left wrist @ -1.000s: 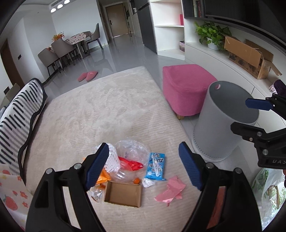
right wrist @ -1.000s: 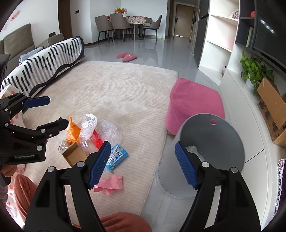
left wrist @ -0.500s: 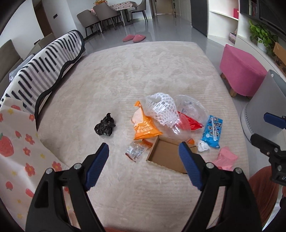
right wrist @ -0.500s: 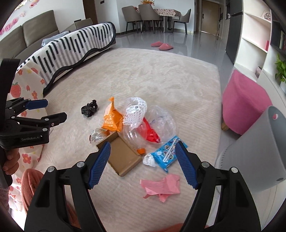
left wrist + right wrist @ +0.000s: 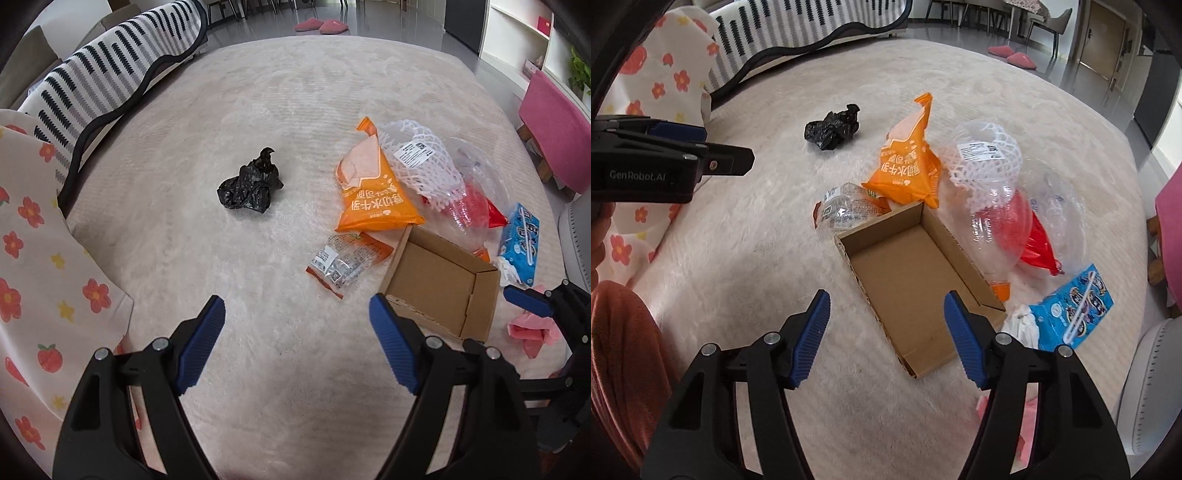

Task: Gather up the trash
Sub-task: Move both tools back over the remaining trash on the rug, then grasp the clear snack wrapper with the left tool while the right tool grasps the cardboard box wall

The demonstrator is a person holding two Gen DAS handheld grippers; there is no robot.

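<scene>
Trash lies on a cream rug: a crumpled black bag (image 5: 250, 183) (image 5: 833, 126), an orange snack packet (image 5: 373, 192) (image 5: 908, 166), a small clear wrapper (image 5: 345, 260) (image 5: 846, 208), an open cardboard box (image 5: 441, 282) (image 5: 916, 284), white foam netting (image 5: 421, 158) (image 5: 984, 162), clear plastic with red inside (image 5: 1023, 225), a blue packet (image 5: 519, 240) (image 5: 1075, 312) and pink paper (image 5: 532, 328). My left gripper (image 5: 297, 343) is open and empty above bare rug near the wrapper. My right gripper (image 5: 884, 336) is open and empty over the box's near end.
A grey bin (image 5: 1148, 387) stands at the right edge of the rug. A pink ottoman (image 5: 554, 125) is at the far right. A striped cushion (image 5: 110, 74) and flower-print fabric (image 5: 33, 236) border the left.
Both grippers have swung left from the bin and dropped closer to the trash on the rug. The black bag has come into view. Both stay open.
</scene>
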